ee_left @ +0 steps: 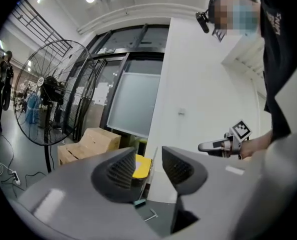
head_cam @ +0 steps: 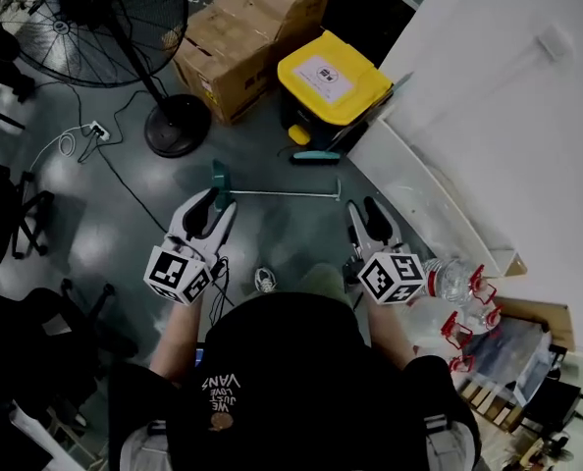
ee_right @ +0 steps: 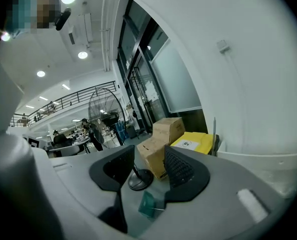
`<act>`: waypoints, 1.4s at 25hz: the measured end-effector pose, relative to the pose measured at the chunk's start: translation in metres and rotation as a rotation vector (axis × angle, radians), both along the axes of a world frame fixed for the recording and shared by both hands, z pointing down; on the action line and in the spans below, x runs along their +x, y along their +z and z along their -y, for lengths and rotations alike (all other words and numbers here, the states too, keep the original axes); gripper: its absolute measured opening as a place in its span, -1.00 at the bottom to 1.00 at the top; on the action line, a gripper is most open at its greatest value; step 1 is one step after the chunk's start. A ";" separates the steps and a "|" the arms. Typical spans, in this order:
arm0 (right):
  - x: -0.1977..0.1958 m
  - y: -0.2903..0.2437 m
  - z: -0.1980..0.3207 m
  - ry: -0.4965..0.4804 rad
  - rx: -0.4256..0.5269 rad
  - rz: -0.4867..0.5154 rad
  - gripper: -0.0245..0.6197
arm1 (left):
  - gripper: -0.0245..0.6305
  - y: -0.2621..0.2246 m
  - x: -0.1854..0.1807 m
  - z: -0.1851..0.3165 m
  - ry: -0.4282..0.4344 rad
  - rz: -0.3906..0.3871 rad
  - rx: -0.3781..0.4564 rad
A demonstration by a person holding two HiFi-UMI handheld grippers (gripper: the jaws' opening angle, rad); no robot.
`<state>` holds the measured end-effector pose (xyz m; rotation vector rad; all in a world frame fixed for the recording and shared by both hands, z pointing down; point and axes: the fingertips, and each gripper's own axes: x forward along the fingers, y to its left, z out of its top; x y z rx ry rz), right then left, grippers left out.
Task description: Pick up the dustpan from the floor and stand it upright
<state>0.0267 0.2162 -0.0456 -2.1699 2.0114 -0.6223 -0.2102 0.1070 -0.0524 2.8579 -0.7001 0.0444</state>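
The dustpan lies flat on the grey floor: a small teal pan [head_cam: 220, 176] with a long thin metal handle [head_cam: 282, 194] running to the right. My left gripper [head_cam: 217, 207] is open and empty, its tips just short of the pan. My right gripper [head_cam: 368, 212] is also open and empty, close to the handle's hooked far end. In the right gripper view the teal pan [ee_right: 149, 204] lies on the floor below the open jaws [ee_right: 148, 166]. The left gripper view shows the hooked handle end [ee_left: 152, 215] beneath its open jaws [ee_left: 148, 170].
A yellow-lidded bin [head_cam: 333, 78] stands ahead with a second teal tool [head_cam: 316, 155] at its foot. Cardboard boxes [head_cam: 247, 37] and a floor fan with a round base [head_cam: 177, 126] are at the back left. A white wall and ledge [head_cam: 419, 199] run along the right, with water bottles [head_cam: 455, 281] nearby.
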 end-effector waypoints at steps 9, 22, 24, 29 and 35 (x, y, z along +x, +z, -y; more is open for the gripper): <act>0.045 0.032 0.042 -0.004 -0.076 0.010 -0.37 | -0.26 0.024 0.014 0.037 -0.045 0.027 -0.030; 0.134 0.152 0.129 -0.114 -0.324 0.001 -0.36 | -0.26 0.128 0.067 0.093 -0.164 0.184 -0.126; 0.151 0.185 0.142 -0.107 -0.361 -0.001 -0.37 | -0.26 0.156 0.080 0.102 -0.155 0.217 -0.145; 0.182 0.277 0.153 -0.092 -0.477 0.001 -0.37 | -0.26 0.223 0.101 0.107 -0.140 0.277 -0.201; 0.186 0.387 0.156 -0.117 -0.597 -0.004 -0.37 | -0.26 0.303 0.118 0.111 -0.162 0.283 -0.266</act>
